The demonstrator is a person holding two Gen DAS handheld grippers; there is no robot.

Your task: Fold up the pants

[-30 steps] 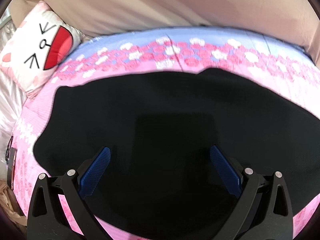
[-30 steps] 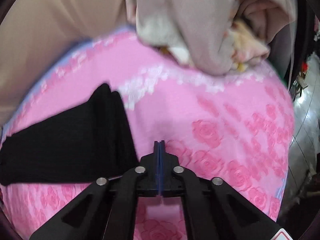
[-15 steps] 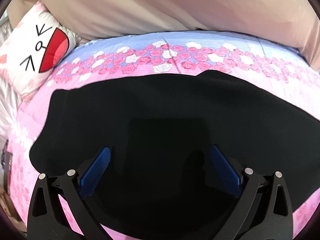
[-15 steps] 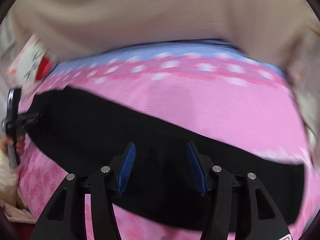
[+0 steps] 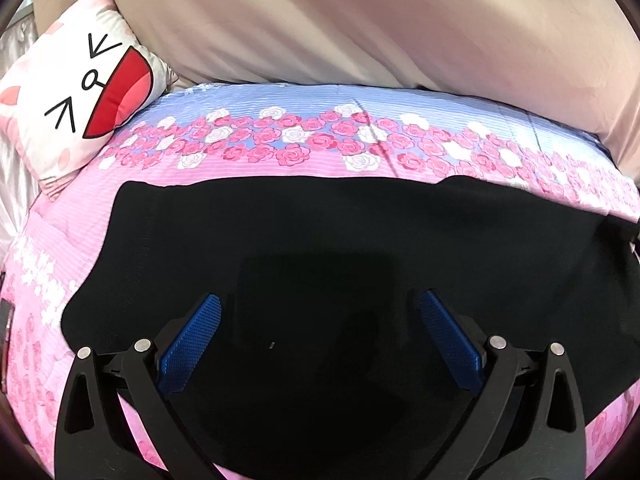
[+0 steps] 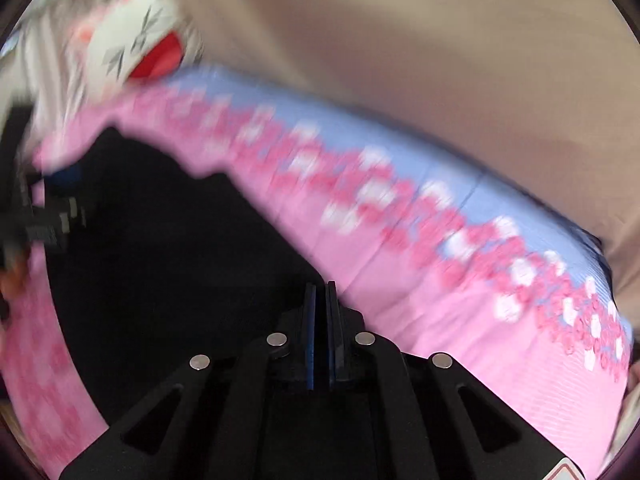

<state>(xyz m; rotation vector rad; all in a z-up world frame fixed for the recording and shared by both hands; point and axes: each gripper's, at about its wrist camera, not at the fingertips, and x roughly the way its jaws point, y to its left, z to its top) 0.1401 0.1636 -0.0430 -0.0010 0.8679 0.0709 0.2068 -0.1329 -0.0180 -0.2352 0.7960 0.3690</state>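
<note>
Left claw (image 5: 320, 320) is wide open over one black pants (image 5: 320, 232). Right claw (image 6: 320, 300) is pinched on them, on the pink bed (image 5: 304, 166).

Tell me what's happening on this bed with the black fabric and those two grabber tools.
A person is folding black pants laid out on a pink rose-print bedspread, using a handheld gripper in each hand. The left gripper is wide open above the pants, gripping nothing. The right gripper is shut at the pants' edge; that view is blurred, so whether fabric is pinched between its fingers can't be told. A cartoon-face pillow sits at the bed's far left corner.
</note>
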